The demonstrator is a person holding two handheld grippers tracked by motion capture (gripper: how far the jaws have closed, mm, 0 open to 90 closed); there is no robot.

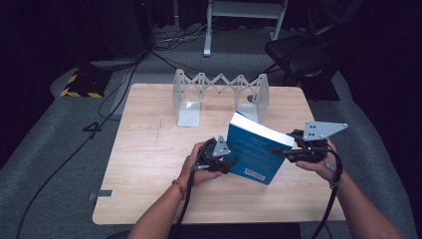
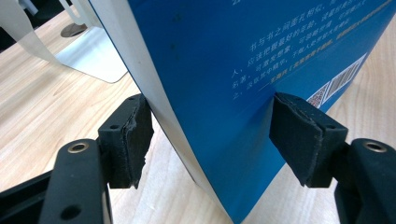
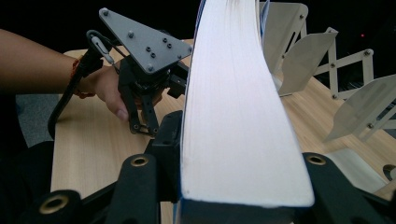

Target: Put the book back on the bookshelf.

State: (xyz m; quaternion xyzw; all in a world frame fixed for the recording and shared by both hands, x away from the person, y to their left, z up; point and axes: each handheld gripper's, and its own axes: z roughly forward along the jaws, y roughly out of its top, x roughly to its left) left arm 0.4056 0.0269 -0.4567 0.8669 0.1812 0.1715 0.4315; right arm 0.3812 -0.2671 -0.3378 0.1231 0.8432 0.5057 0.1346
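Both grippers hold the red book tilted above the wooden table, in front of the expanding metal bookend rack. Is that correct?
Not quite: the book is blue, not red, as the high view shows. The rest stands: the left gripper and right gripper hold it tilted above the wooden table, in front of the metal bookend rack.

Pale wood-grain tabletop (image 1: pixel 149 149), matt; the book (image 1: pixel 256 149) has a smooth blue cover with slight sheen and white paper edges; the far expanding rack (image 1: pixel 219 92) is dull grey metal; the fingers (image 2: pixel 133 140) wear rough black foam.
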